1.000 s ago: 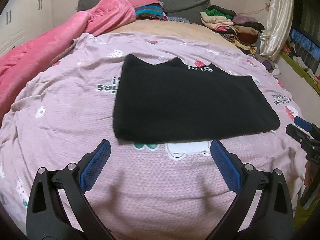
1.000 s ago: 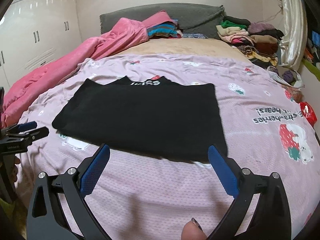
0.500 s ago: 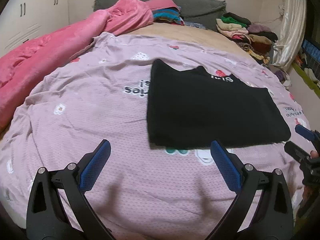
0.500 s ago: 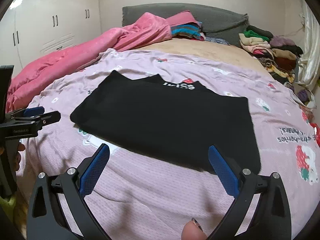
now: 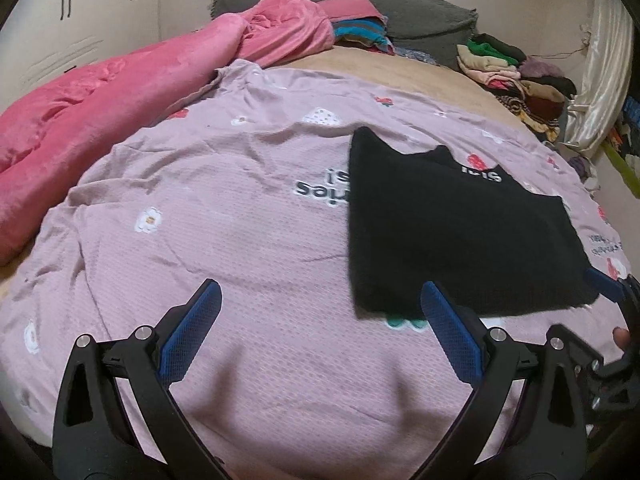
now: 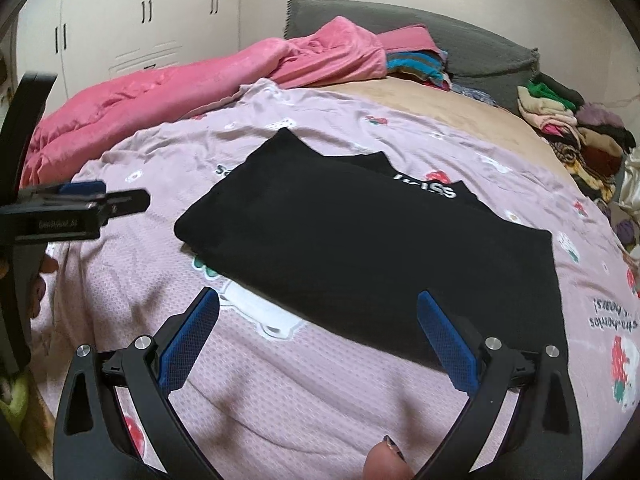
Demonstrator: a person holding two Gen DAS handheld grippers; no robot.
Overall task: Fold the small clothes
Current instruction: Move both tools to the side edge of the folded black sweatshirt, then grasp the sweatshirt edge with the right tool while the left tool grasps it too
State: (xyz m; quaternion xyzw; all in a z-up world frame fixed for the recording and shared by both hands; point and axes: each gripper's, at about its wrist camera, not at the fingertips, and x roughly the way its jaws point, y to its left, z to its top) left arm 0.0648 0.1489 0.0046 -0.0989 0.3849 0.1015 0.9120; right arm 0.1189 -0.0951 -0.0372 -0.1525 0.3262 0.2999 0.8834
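Garment: black top (image 6: 372,256) lies flat and folded on the pink bedspread (image 5: 240,248), white lettering at its far edge.
Left gripper (image 5: 320,316): jaws spread wide, nothing between them; over bare bedspread, the top's near left corner just beside its right finger.
Right gripper (image 6: 318,322): jaws spread wide, empty; hovering at the top's near edge.
Surroundings: pink blanket (image 5: 120,96) bunched along the left side; stack of folded clothes (image 6: 576,136) at the far right; white wardrobe (image 6: 132,28) behind.
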